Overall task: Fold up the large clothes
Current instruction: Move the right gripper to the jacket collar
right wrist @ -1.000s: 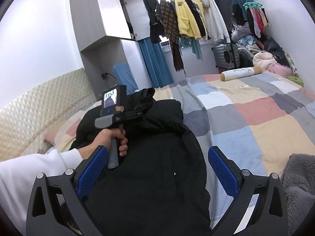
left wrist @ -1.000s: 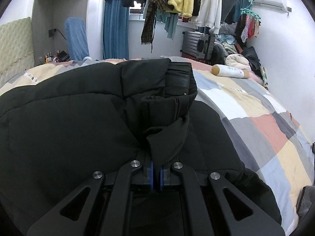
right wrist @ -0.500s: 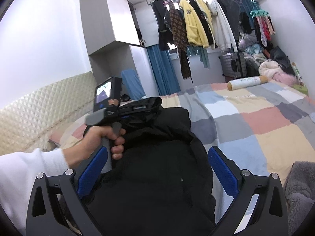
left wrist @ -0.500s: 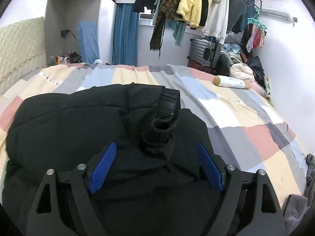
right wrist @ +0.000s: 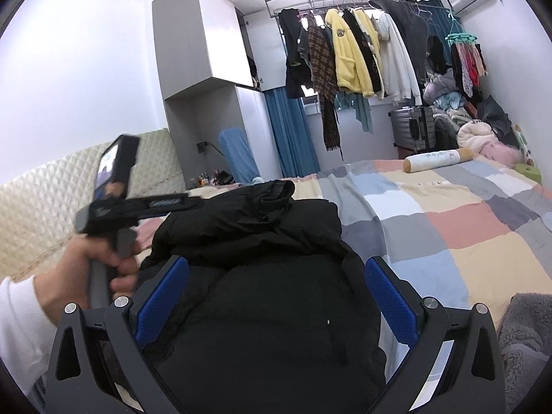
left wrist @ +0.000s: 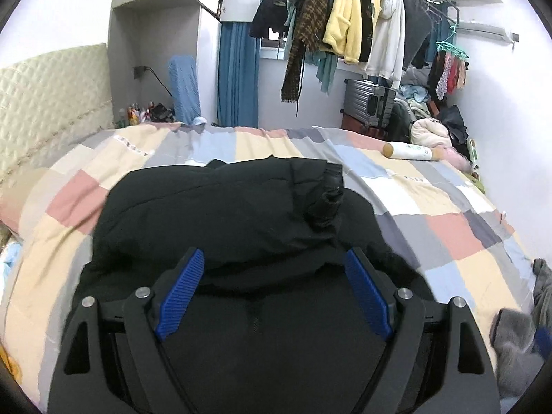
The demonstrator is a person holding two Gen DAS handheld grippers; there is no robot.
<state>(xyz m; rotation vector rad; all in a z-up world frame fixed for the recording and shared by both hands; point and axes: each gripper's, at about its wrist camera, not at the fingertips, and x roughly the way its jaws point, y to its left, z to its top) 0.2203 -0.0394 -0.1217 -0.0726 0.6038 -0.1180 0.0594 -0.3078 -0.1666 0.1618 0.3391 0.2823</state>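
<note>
Left hand-held gripper (left wrist: 272, 289) jaws apart, empty, above black jacket (left wrist: 224, 214) on the bed (left wrist: 448, 227). Right hand-held gripper (right wrist: 276, 296) also apart, empty, over jacket. Next fold: grab near hem evenly, lift low, keep sleeve (left wrist: 327, 203) tucked.

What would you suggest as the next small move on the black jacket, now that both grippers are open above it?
Probably lower the right gripper and pinch the near edge of the black jacket, ready for another fold. The sleeve already lies folded across the top, both grippers are empty, and the left gripper is off the fabric.
</note>
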